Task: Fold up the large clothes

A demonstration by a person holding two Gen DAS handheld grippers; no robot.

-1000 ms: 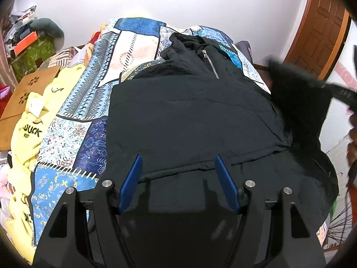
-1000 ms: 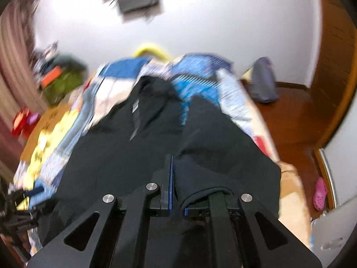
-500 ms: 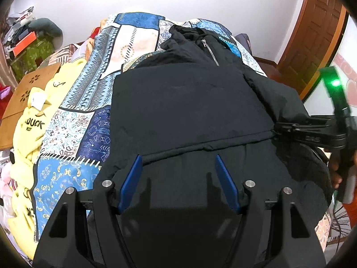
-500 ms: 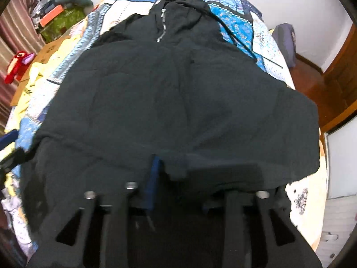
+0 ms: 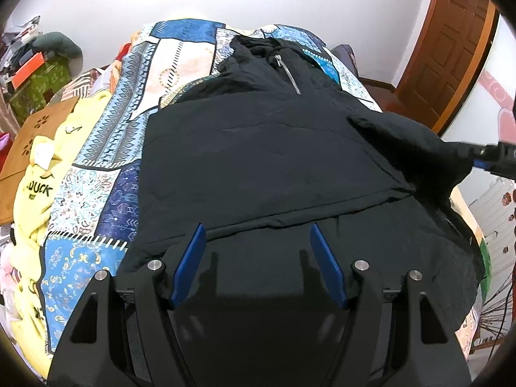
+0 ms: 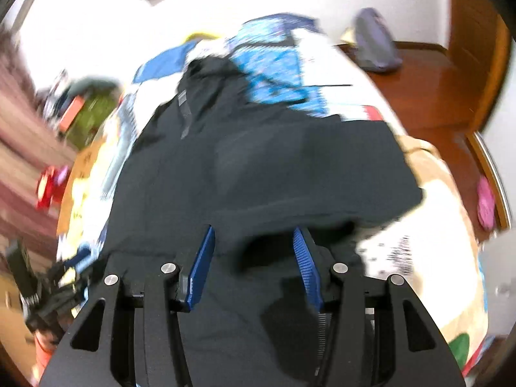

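Note:
A large black zip-neck hoodie lies spread on the patterned bed, hood at the far end, one sleeve folded across its body. My left gripper is open and empty, hovering over the hoodie's near hem. My right gripper has its blue pads apart, with a fold of the right sleeve lying just ahead of them; the view is blurred. In the left wrist view the right gripper sits at the right edge against the bunched sleeve.
A blue patchwork bedspread covers the bed. A yellow garment and a brown box lie to the left. A wooden door is at the right. A pink slipper lies on the wooden floor.
My right gripper was shut on the sleeve, carried it over the hoodie and has opened its pads. The left gripper has stayed open over the hem.

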